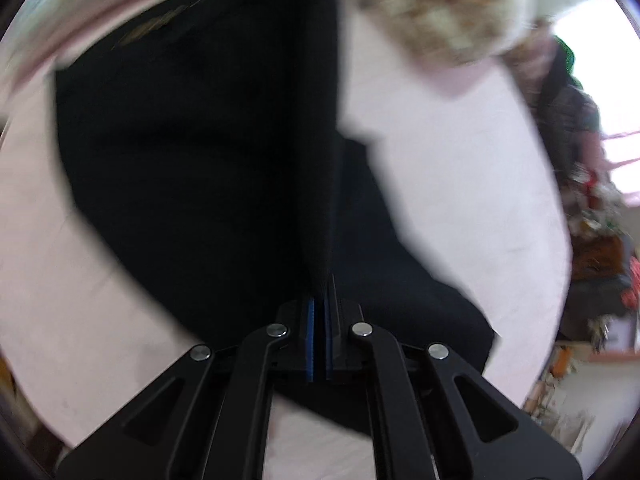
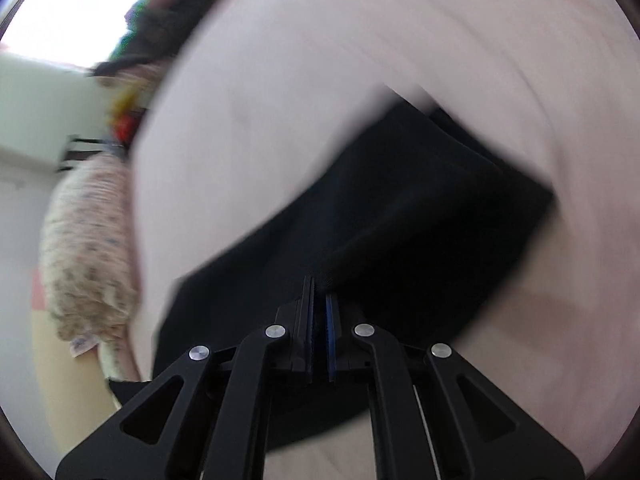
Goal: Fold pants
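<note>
Left wrist view: left tongs (image 1: pixel 320 300) clamped on a ridge of black pants (image 1: pixel 192 152); the rest of the cloth spreads across a pale pink bed (image 1: pixel 460 184). Mottled pillow (image 1: pixel 440 4) at the far edge, blurred.

Right wrist view: right tongs (image 2: pixel 319 300) pinching a pants (image 2: pixel 400 208) fold, cloth lying on the bed (image 2: pixel 360 40). Floral pillow (image 2: pixel 88 248) at left.

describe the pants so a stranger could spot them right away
Start at the wide pale pink bedsheet. The pants are the one large black cloth spread on it, a raised fold pinched in each tool. Nothing else there is black; the neighbouring bundle is cream and patterned.
</note>
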Demonstrator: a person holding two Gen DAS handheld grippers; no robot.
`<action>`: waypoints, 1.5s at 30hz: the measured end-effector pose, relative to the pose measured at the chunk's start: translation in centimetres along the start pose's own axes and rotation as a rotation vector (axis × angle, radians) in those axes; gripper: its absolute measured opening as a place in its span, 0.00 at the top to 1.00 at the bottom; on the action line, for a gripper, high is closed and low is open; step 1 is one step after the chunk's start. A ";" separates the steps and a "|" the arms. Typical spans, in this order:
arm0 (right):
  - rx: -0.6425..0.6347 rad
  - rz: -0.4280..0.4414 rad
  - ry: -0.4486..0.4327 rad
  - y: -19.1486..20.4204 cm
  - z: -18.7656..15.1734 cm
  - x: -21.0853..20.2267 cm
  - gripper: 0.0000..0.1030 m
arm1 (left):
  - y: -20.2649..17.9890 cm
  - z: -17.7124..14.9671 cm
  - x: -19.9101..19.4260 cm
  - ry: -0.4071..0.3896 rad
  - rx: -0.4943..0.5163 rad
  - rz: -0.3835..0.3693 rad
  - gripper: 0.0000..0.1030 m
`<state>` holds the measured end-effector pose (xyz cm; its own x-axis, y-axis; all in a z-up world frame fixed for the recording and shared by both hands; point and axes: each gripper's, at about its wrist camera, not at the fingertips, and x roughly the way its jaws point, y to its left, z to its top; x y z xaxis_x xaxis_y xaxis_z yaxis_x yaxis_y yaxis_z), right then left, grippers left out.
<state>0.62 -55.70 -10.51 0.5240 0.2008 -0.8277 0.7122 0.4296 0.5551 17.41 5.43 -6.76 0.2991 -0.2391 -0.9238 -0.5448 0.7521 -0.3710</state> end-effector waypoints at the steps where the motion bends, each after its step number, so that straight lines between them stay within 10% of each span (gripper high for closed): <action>1: 0.027 -0.019 0.015 -1.2 -0.8 0.6 0.95 | 1.0 -0.7 0.8 0.012 -0.011 0.033 0.97; 8: 0.065 -0.063 0.059 -3.9 -2.6 2.2 0.91 | 2.7 -2.4 4.5 0.058 -0.005 0.151 0.94; 12: 0.120 -0.002 0.074 -4.4 -2.2 0.1 0.72 | 2.4 -2.4 4.9 0.081 0.011 0.171 0.68; 18: 0.314 0.056 -0.080 -8.3 0.1 -2.9 0.70 | 1.7 -3.3 4.0 0.070 0.059 0.168 0.31; 31: 0.386 0.042 -0.111 -9.7 1.5 -1.3 0.71 | 0.7 -6.1 5.0 0.152 0.092 0.158 0.25; 34: 0.312 0.034 -0.143 -9.1 2.5 -2.2 0.93 | 0.6 -6.2 5.0 0.156 0.107 0.148 0.25; 45: 0.259 0.064 -0.232 -9.8 2.3 -6.0 0.93 | 1.9 -6.1 5.6 0.160 0.143 0.101 0.24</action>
<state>-8.45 -63.12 -10.80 0.6427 0.0015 -0.7661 0.7536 0.1792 0.6325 13.29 1.81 -13.25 0.1142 -0.2442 -0.9630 -0.4457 0.8537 -0.2693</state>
